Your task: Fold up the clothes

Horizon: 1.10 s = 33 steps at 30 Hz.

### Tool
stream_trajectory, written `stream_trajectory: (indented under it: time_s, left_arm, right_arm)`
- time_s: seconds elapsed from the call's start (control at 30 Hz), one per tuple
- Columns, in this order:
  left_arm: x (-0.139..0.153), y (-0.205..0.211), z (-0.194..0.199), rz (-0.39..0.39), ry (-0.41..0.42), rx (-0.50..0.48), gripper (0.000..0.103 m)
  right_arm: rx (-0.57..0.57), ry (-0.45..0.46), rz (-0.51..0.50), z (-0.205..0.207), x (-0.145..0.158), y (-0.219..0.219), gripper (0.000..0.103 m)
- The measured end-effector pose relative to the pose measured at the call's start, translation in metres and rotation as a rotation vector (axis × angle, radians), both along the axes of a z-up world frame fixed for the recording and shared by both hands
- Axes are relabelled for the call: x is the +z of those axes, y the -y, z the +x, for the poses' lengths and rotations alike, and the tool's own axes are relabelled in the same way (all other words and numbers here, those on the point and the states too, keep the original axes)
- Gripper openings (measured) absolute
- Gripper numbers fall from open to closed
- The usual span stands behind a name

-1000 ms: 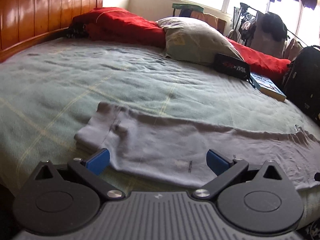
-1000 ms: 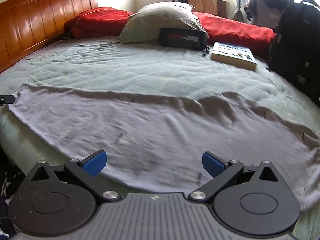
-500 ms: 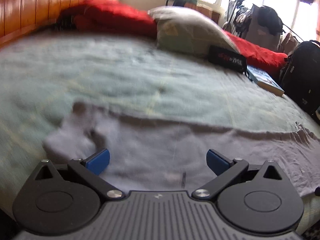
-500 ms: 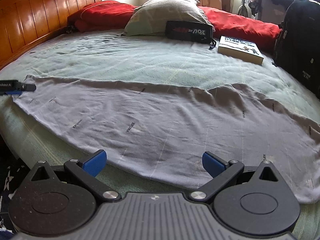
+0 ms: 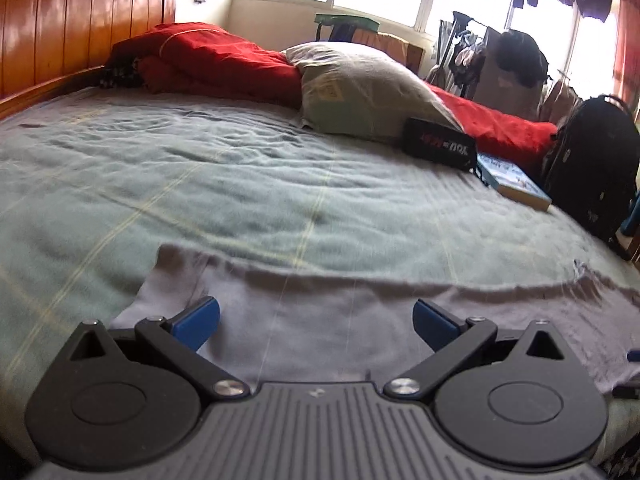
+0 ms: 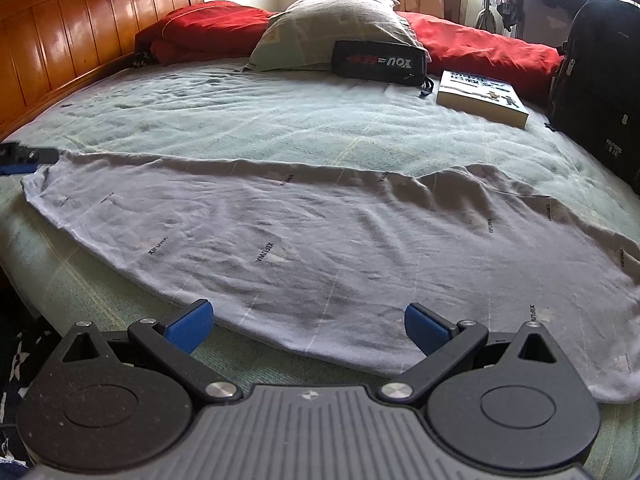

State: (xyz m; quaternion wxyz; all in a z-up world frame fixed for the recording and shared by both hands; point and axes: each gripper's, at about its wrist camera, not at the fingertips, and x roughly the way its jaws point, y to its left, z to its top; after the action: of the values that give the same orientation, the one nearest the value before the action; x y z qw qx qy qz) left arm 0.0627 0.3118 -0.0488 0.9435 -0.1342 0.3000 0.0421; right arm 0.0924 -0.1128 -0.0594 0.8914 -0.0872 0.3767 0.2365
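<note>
A long grey garment (image 6: 320, 224) with small printed lettering lies flat along the near edge of the bed, folded lengthwise into a band. In the left wrist view its left end (image 5: 328, 320) shows a small folded flap. My left gripper (image 5: 316, 322) hovers open over that end, blue pads wide apart, nothing between them. My right gripper (image 6: 308, 320) is open just above the garment's near hem, also holding nothing. The left gripper's tip (image 6: 20, 158) shows at the far left of the right wrist view, beside the garment's corner.
The pale green bedspread (image 6: 280, 128) runs back to a grey pillow (image 6: 332, 32), red bedding (image 6: 480, 52), a black pouch (image 6: 378, 64) and a book (image 6: 480, 96). A black backpack (image 6: 596, 80) stands at the right edge. A wooden headboard (image 6: 60, 48) borders the left.
Both grippers stayed open. The left view swung and settled slightly lower over the garment's left end. The right gripper drew back a little, and the garment now lies flatter.
</note>
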Motion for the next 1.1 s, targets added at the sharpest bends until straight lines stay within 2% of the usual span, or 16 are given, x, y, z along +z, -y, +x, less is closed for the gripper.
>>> stream_trajectory:
  time_s: [0.1, 0.13, 0.2, 0.43, 0.67, 0.8, 1.0, 1.1]
  left_arm:
    - [-0.016, -0.012, 0.019, -0.1, -0.047, 0.026, 0.102]
    - [-0.023, -0.013, 0.023, -0.11, -0.082, 0.042, 0.102]
    - [-0.025, -0.007, 0.02, -0.067, -0.089, 0.046, 0.102]
    - [-0.003, 0.039, -0.007, 0.118, -0.059, -0.015, 0.102]
    - [0.006, 0.065, -0.018, 0.168, -0.056, -0.043, 0.102]
    - [0.008, 0.075, -0.02, 0.19, -0.061, -0.054, 0.102]
    - [0.006, 0.087, -0.025, 0.221, -0.064, -0.062, 0.102]
    - [0.005, 0.094, -0.028, 0.257, -0.076, -0.062, 0.102]
  right_arm:
    - [-0.005, 0.003, 0.001, -0.001, 0.001, 0.001, 0.103]
    - [-0.009, 0.004, -0.002, -0.001, 0.001, 0.002, 0.103]
    - [-0.023, 0.007, -0.005, 0.0, 0.001, 0.006, 0.103]
    - [-0.111, -0.018, 0.043, 0.013, -0.004, 0.034, 0.103]
    - [-0.2, 0.026, 0.125, 0.023, 0.007, 0.083, 0.103]
    - [-0.311, -0.01, 0.204, 0.04, 0.007, 0.131, 0.103]
    - [-0.437, -0.021, 0.124, 0.06, -0.025, 0.181, 0.103]
    - [-0.455, -0.005, 0.157, 0.053, -0.021, 0.189, 0.103]
